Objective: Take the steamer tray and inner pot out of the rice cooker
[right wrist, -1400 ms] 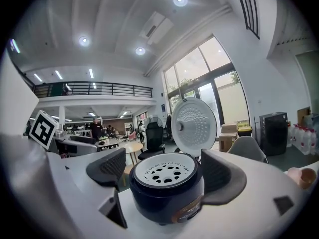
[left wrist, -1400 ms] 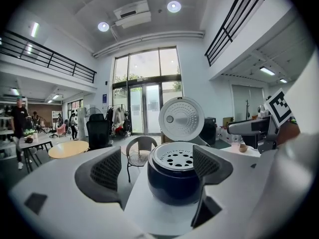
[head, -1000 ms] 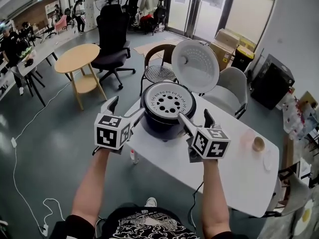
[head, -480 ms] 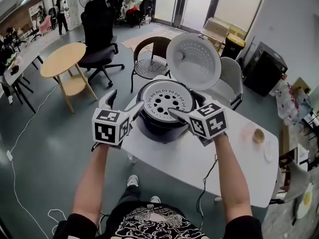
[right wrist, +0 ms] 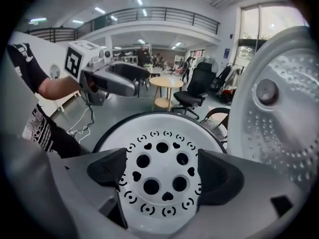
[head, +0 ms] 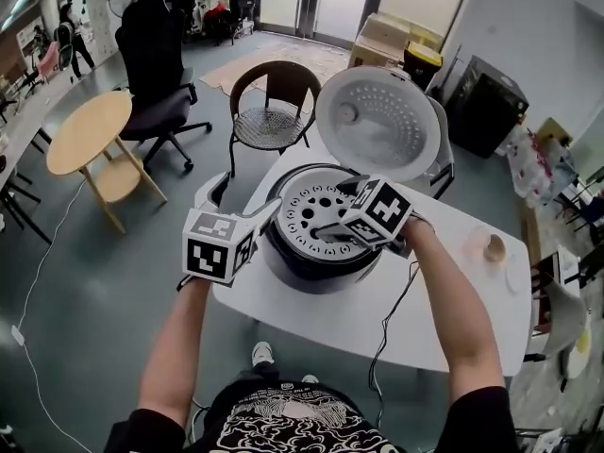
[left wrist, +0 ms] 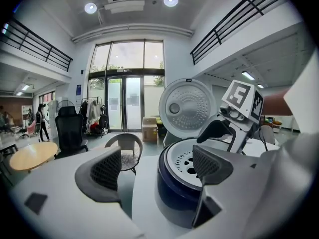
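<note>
The dark rice cooker point(head: 304, 264) stands on the white table point(head: 453, 295) with its lid point(head: 379, 121) swung up behind. The white perforated steamer tray point(head: 311, 210) sits in its mouth and hides the inner pot. My right gripper point(head: 336, 208) hovers open just over the tray point(right wrist: 164, 133), a jaw on either side of the middle holes, nothing between them. My left gripper point(head: 240, 198) is open beside the cooker's left wall point(left wrist: 172, 188), apart from it, and empty. Each gripper view shows the other: right gripper point(left wrist: 234, 114), left gripper point(right wrist: 104, 77).
A small cup point(head: 490, 246) and a pale dish sit on the table's right end. A black cable point(head: 401, 291) runs off the front edge. A wicker chair point(head: 269, 111) stands behind the table; a round wooden table point(head: 90, 132) and an office chair point(head: 151, 59) stand to the left.
My right gripper rose from in front of the cooker and swung left over the steamer tray. The left gripper stayed by the cooker's left side. The head view moved closer.
</note>
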The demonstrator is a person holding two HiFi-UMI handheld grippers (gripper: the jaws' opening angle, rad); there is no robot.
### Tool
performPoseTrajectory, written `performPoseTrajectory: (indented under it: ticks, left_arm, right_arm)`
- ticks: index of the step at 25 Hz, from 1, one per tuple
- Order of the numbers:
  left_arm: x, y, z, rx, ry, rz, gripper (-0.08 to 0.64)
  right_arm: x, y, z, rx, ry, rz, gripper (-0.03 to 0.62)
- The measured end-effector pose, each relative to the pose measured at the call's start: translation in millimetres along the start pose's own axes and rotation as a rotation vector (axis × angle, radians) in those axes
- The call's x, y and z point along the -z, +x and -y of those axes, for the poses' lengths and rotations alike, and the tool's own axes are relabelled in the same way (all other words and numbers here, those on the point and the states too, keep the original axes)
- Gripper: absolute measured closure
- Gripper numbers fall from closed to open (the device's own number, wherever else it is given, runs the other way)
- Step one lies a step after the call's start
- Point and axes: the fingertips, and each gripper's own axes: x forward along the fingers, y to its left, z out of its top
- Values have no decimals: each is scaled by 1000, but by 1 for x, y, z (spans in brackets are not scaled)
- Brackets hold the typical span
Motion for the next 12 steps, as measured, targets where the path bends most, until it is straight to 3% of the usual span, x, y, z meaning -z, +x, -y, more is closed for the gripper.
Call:
performPoseTrajectory:
  ticks: [6, 12]
  left_arm:
    - [2, 29, -11, 88, 21, -2, 124]
    - [6, 42, -15, 142, 31, -13, 124]
  right_arm:
    - [12, 40, 8, -42, -23, -178, 145]
    - [13, 56, 8, -92, -15, -255, 183]
